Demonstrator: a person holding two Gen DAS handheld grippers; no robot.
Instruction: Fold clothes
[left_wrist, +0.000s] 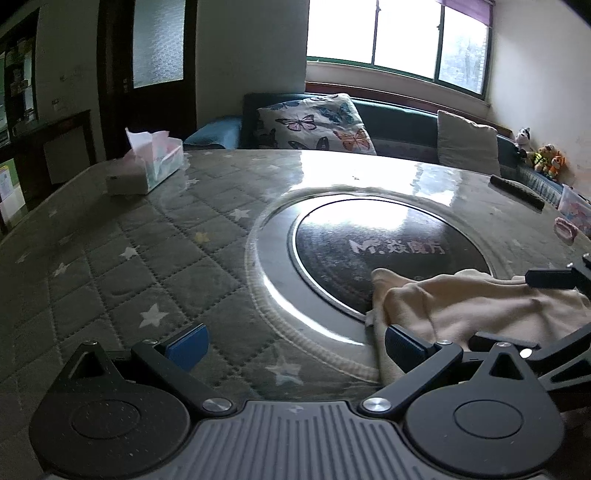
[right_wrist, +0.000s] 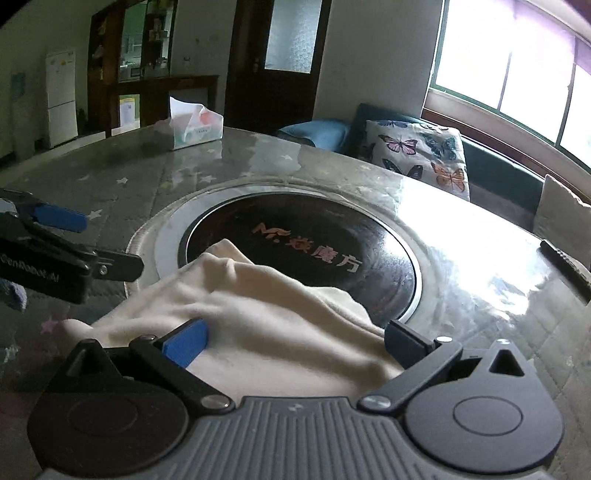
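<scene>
A cream cloth (right_wrist: 266, 317) lies crumpled on the table, partly over the black round hob. It shows at the lower right of the left wrist view (left_wrist: 461, 306). My left gripper (left_wrist: 295, 347) is open and empty over the quilted table cover, with the cloth's left edge by its right finger. It also shows at the left of the right wrist view (right_wrist: 99, 243). My right gripper (right_wrist: 295, 341) is open, low over the cloth, with cloth between its fingers. It also shows at the right edge of the left wrist view (left_wrist: 554, 291).
The black hob (left_wrist: 388, 251) sits in the middle of the grey star-quilted table (left_wrist: 147, 258). A tissue box (left_wrist: 151, 162) stands at the far left. A dark remote (left_wrist: 517, 192) and pink items (left_wrist: 567, 229) lie at the far right. A sofa with cushions (left_wrist: 314, 122) stands behind.
</scene>
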